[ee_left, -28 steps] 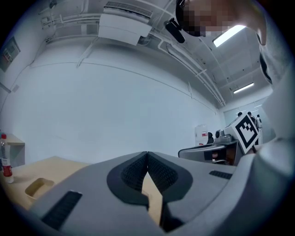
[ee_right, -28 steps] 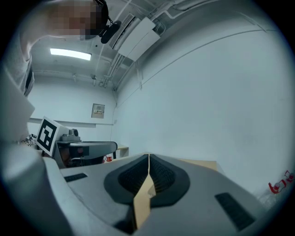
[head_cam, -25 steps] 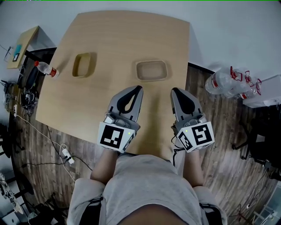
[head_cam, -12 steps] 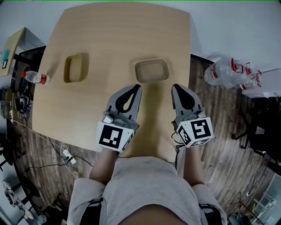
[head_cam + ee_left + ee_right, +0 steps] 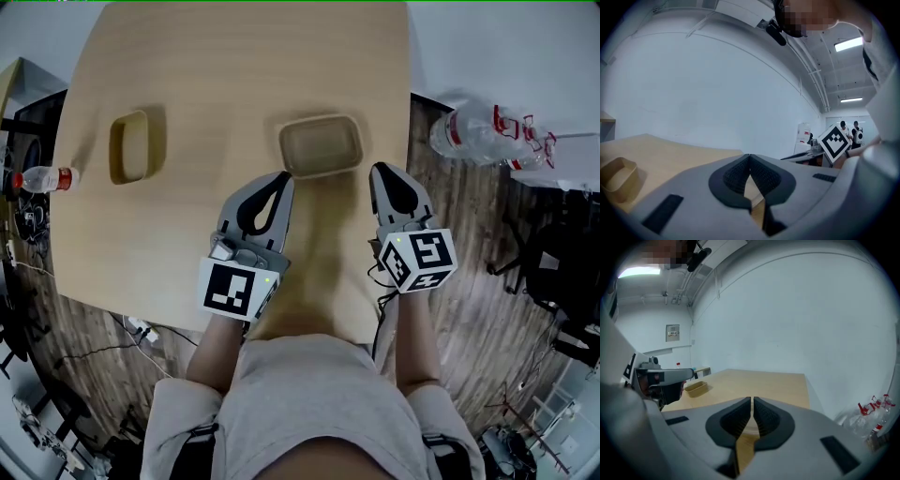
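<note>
Bright, even ceiling light, soft shadows on the table; strong fisheye distortion, dark corners.

A shallow tan tray sits flat and right way up on the light wooden table. It's rectangular with rounded corners and a low raised rim, and its open inside is the same dull tan as its walls. Its long side runs left to right, turned a touch askew. It lies toward the table's right side, near that edge but not touching it.
</note>
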Available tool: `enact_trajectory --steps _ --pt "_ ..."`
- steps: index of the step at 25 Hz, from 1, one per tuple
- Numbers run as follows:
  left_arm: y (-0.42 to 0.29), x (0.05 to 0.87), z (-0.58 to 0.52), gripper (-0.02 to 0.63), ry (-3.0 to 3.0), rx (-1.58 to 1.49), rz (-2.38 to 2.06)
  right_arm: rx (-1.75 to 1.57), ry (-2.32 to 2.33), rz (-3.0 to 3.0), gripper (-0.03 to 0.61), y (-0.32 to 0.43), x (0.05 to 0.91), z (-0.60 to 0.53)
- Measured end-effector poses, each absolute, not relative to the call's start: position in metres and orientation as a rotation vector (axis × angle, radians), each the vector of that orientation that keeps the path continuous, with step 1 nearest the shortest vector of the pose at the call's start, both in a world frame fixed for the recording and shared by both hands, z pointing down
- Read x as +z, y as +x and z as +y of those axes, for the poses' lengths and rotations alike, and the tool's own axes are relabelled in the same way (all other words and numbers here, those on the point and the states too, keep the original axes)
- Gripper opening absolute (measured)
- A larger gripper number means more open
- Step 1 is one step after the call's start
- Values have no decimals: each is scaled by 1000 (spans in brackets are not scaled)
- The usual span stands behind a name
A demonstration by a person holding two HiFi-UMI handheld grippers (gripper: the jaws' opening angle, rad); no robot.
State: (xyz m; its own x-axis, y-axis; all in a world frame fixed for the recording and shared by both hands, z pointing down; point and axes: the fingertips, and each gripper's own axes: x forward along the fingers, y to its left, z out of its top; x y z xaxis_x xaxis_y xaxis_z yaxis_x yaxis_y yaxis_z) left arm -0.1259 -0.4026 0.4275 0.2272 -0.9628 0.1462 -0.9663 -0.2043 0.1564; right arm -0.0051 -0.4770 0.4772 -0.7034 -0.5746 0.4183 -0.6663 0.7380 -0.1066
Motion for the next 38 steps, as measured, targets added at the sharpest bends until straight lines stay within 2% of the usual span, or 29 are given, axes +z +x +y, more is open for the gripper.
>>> enact_trajectory --steps 23,28,32,38 --pt "-148 466 -422 15 2215 -6 -1773 738 960 -2396 18 -14 570 -547" --pt "-150 468 -422 15 2205 -12 -1772 826 921 -2378 64 -18 581 -544" --pt "-151 470 -420 15 2202 1 -1772 864 916 -2369 63 -18 585 -544" --pt "-151 467 -417 15 2204 -5 -1784 862 919 -2384 23 -20 581 -544"
